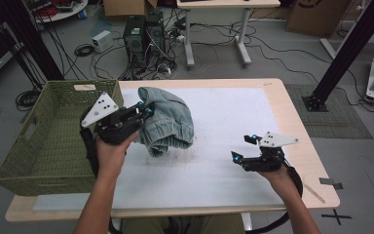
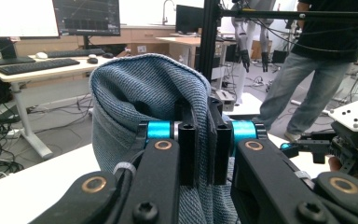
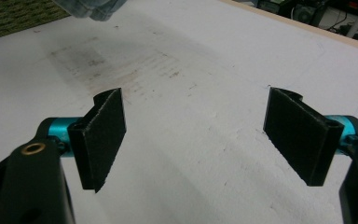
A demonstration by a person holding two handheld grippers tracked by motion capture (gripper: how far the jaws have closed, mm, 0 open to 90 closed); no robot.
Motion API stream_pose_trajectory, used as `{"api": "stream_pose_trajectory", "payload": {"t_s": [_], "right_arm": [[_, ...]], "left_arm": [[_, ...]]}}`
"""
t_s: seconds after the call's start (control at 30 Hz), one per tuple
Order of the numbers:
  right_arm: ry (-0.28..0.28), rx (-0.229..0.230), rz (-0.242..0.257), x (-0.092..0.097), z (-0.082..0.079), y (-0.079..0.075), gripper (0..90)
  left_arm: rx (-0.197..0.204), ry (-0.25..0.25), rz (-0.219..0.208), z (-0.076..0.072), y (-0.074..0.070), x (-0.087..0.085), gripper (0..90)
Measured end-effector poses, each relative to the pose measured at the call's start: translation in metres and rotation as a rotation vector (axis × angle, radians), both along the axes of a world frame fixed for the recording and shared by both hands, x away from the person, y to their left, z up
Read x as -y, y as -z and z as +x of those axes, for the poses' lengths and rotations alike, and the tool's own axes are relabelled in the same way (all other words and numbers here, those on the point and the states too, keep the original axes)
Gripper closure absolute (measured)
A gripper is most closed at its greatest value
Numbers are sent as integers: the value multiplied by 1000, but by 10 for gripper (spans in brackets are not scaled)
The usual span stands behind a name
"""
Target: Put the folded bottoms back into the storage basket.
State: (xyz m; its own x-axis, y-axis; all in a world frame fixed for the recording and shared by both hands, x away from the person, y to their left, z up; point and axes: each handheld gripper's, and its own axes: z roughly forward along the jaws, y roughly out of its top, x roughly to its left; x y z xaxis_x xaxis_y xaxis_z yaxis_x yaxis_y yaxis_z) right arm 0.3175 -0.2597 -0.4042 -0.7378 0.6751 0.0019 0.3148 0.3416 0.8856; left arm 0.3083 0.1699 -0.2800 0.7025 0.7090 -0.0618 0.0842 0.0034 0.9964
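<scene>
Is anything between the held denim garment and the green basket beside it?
Nothing visible: the left gripper, shut on the denim garment, holds it right beside the green basket, whose open top shows nothing inside.

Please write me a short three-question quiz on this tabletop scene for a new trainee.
1. True or false: the right gripper is holding the cloth.
2. What does the left gripper hold: A) a cable, B) the blue denim garment, C) a box?
3. On which side of the table, as the high view shows it, does the green basket sit?

Key: 1. False; its jaws stand open over bare table. 2. B; its jaws pinch a fold of it. 3. The left side.
</scene>
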Motion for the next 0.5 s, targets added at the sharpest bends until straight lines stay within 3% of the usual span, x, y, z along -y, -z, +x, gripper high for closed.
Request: {"api": "stream_pose_trajectory", "payload": {"t_s": [0.33,0.5], "right_arm": [[-9,4,-9,-4,2,-2,213],[-7,3,-10,-6,3,-3,213]], "left_arm": [[33,-17,-17,-4,-19,-26,855],[57,-31,-3,-8,-32,-37,855]]}}
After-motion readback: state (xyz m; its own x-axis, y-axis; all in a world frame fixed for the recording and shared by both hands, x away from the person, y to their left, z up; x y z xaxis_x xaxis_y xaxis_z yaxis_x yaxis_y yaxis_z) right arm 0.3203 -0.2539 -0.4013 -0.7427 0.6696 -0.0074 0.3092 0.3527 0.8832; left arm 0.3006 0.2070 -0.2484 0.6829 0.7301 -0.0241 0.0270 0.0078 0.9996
